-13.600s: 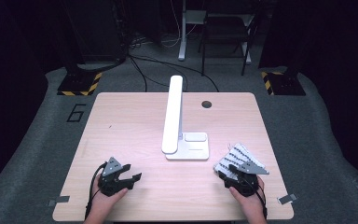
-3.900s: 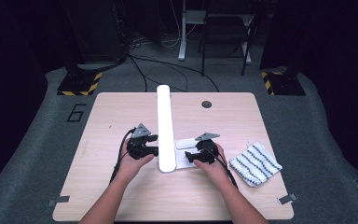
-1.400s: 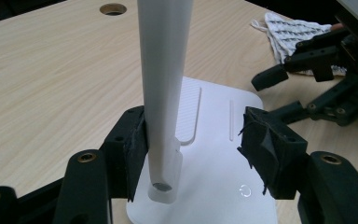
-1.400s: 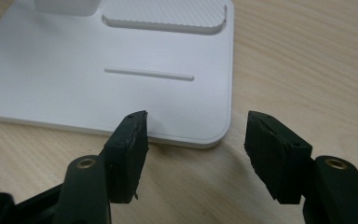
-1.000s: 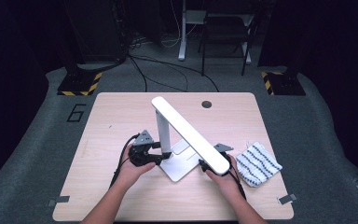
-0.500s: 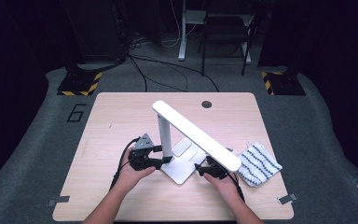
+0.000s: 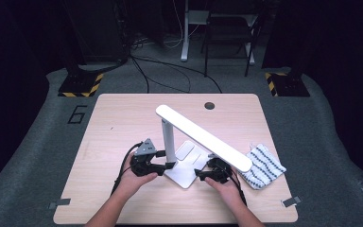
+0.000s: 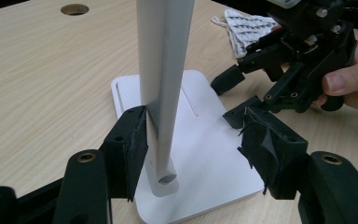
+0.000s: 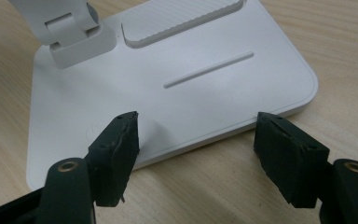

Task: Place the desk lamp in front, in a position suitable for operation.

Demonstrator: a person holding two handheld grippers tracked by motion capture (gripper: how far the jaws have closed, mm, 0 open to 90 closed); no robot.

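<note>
A white desk lamp stands mid-table: flat base (image 7: 185, 176), upright post (image 7: 168, 139), and a long head (image 7: 203, 138) slanting down to the right. My left gripper (image 7: 163, 165) is open around the post (image 8: 165, 70); one pad touches it and the other stands well clear. The right gripper (image 7: 199, 174) hovers at the base's near edge (image 9: 191, 79). It is open, its jaws have just been opening, and nothing is pressed between them. It also appears across the base (image 8: 205, 154) in the left gripper view, as the right gripper (image 8: 233, 98).
A blue-and-white striped cloth (image 7: 263, 165) lies crumpled right of the lamp, near the table's right edge. A cable hole (image 7: 210, 105) sits at the table's far edge. The lamp head overhangs my right hand.
The lamp head, folded flat seconds ago, now slants out to the right and its end has swung a little further right. The right gripper has dropped from near the head's end to the base, jaws wider.
</note>
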